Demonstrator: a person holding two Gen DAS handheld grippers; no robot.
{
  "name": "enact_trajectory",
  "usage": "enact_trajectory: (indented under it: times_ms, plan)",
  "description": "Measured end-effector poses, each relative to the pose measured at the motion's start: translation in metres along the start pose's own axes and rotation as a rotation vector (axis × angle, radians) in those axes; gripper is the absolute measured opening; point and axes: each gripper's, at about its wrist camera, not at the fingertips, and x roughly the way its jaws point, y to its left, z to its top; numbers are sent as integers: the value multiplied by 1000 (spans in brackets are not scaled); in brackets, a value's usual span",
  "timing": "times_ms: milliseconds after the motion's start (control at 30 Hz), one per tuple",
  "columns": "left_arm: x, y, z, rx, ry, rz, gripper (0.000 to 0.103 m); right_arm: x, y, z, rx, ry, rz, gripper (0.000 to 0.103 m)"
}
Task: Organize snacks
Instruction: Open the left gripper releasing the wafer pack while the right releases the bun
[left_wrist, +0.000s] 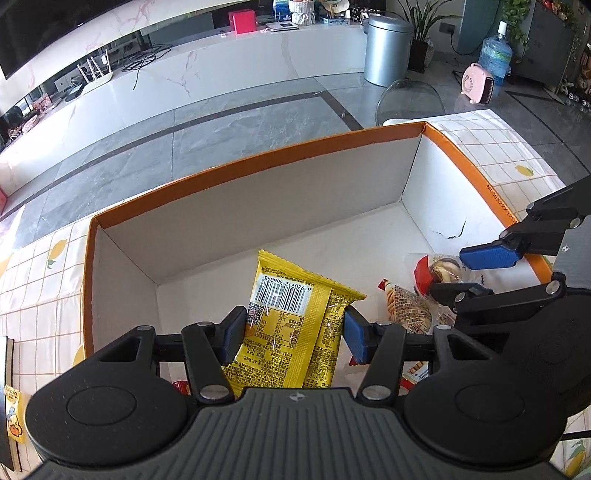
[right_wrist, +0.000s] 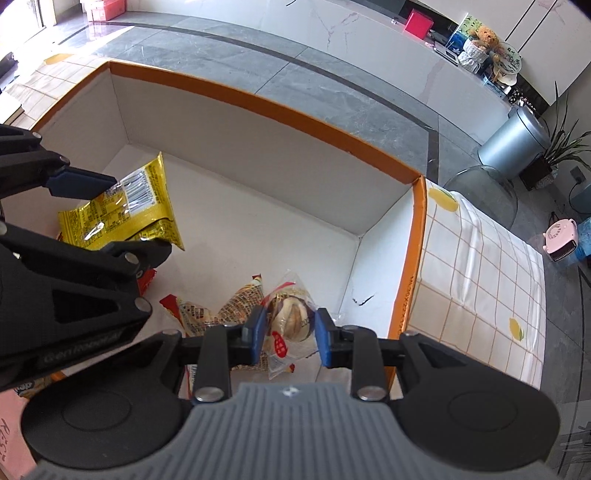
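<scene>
Both grippers point down into the orange-rimmed box (left_wrist: 258, 162) on the table. The left gripper (left_wrist: 295, 334) clamps the yellow snack packet (left_wrist: 291, 325) between its blue pads, barcode side up. To its right, the right gripper (right_wrist: 290, 341), narrowly parted, grips a clear-wrapped round pastry (right_wrist: 291, 323), with a printed wrapper (right_wrist: 240, 306) just beside its left pad.

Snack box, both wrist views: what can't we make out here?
- Left wrist: yellow packet's lower end, hidden by the left gripper.
- Right wrist: red packet, mostly behind the left gripper.
- Right wrist: bun packet's lower edge, cut off by the right gripper.
- Box's near wall: unseen.
</scene>
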Motion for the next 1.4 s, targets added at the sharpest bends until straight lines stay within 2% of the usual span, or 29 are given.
enact_trajectory:
  times_ms: [333, 633, 733, 833, 900, 1000, 1400]
  plan:
    - [14, -3, 5, 12, 29, 26, 63, 15, -2, 4, -15, 70, -17, 30]
    - [17, -3, 2, 0, 24, 40, 64, 14, 3, 6, -46, 78, -28, 33]
    - [14, -2, 2, -10, 13, 37, 67, 13, 5, 5, -54, 78, -31, 35]
    - [11, -1, 1, -19, 4, 30, 72, 12, 6, 4, -63, 74, -33, 45]
    - [9, 0, 1, -19, -4, 32, 79, 10, 8, 4, -70, 70, -35, 52]
    - [6, 0, 1, -18, -11, 32, 81, 8, 10, 4, -79, 66, -37, 58]
    - [-16, -1, -1, -32, -48, 38, 81, -16, 7, 0, -62, 30, -48, 61]
